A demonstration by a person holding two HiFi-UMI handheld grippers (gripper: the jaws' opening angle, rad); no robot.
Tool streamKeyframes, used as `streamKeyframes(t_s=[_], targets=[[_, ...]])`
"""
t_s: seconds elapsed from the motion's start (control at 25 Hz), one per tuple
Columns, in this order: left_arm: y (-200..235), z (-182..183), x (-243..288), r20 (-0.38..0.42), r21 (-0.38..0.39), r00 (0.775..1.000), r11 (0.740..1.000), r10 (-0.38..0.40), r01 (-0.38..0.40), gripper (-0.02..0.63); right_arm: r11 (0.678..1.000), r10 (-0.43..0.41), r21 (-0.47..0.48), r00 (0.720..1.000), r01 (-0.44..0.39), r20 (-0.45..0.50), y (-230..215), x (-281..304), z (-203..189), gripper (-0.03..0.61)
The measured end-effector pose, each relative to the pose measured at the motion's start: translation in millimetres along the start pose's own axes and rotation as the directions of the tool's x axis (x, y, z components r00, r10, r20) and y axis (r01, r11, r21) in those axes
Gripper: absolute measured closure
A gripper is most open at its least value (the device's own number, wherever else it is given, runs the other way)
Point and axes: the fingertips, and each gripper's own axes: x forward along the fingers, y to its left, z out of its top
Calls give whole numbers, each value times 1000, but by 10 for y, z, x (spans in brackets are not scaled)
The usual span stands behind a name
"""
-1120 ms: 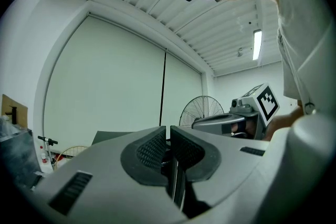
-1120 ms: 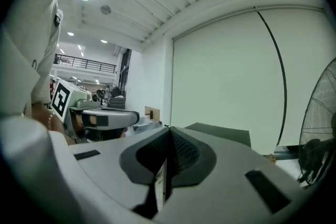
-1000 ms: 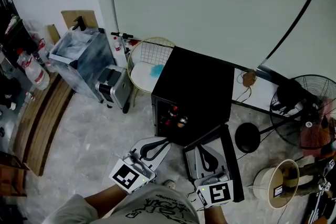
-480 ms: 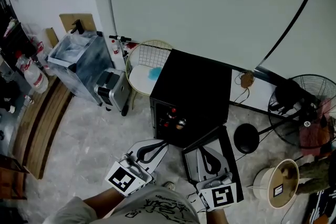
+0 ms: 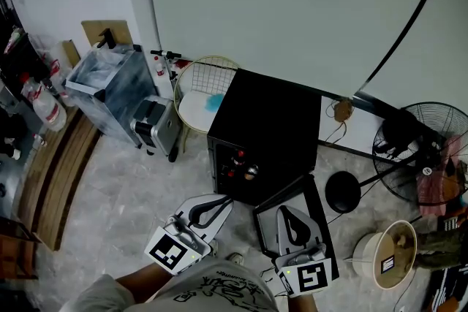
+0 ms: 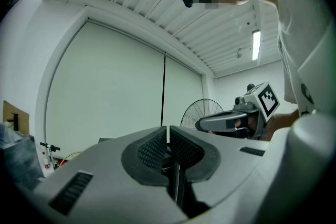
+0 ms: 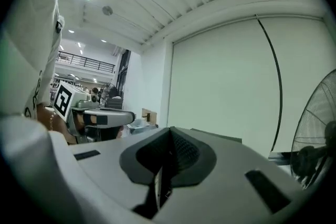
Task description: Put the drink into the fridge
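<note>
A small black fridge (image 5: 274,124) stands on the floor against the wall, its door (image 5: 300,226) swung open toward me. Inside its front, drinks (image 5: 240,164) show as small red and pale shapes. My left gripper (image 5: 219,202) hangs just below the fridge's open front, jaws shut with nothing between them. My right gripper (image 5: 287,212) hovers over the open door, jaws together and empty. In the left gripper view the left gripper (image 6: 168,136) points up at the wall, with the right gripper (image 6: 236,120) beside it. The right gripper (image 7: 169,139) likewise faces the wall.
A round wire basket (image 5: 199,88) with a blue item sits left of the fridge. Further left are a grey bin (image 5: 110,80) and a small appliance (image 5: 156,124). A standing fan (image 5: 420,150) and a round tub (image 5: 387,256) are at the right. Bottles (image 5: 44,102) line the left edge.
Both grippers drifted slightly lower in the head view. The left gripper's jaws stay shut; nothing was taken or let go.
</note>
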Motion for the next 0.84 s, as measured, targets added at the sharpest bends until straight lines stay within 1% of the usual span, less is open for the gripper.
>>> streamKeyframes(t_s=[0.4,0.6,0.84], targets=[[-15,-6,7,-12,-1,1000,1000,-4,4,580,1000,-4,-11,1000,4,-10,-30,-36,-3,574],[-2,31,15,28,40,1000,999,-9,8,580,1000,-4,-16,1000,4,-4,-47,-57,9,574],[-13,39,29,32,35,999,999,-2,1,580,1000,-10,-9,1000,10,11,-65,-64,27,574]])
